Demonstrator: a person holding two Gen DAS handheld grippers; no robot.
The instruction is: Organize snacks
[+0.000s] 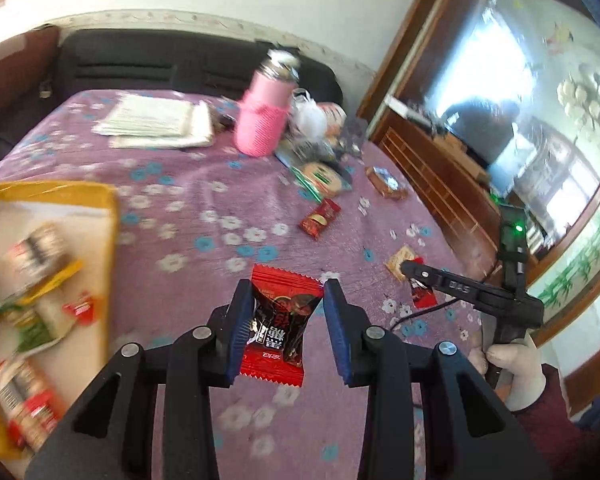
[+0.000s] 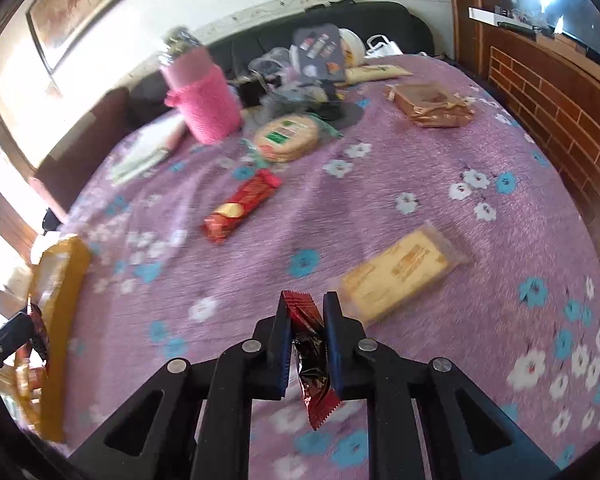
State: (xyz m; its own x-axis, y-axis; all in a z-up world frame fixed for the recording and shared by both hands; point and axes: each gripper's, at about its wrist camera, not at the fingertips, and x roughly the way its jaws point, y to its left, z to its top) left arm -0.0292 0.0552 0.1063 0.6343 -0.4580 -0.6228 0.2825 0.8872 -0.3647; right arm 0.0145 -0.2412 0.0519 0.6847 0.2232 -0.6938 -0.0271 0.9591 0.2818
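Note:
My left gripper (image 1: 288,286) is shut on a red and black candy packet (image 1: 278,320), held above the purple flowered tablecloth (image 1: 188,208). To its left lies the yellow tray (image 1: 114,216) with several snack packs in it, all blurred. My right gripper (image 2: 307,300) is shut on a second red and dark candy packet (image 2: 310,364) that hangs edge-on between its pads. The left wrist view shows that right gripper (image 1: 410,270) low at the right, in a gloved hand (image 1: 516,364). At the right wrist view's far left edge is the tray (image 2: 66,280).
On the cloth lie a red biscuit pack (image 2: 240,206), a round cracker pack (image 2: 288,136), a flat yellow wafer pack (image 2: 404,272) and a brown pack (image 2: 432,104). A pink bottle (image 2: 204,96) stands further back beside a heap of bags. Folded papers (image 1: 156,120) lie far left.

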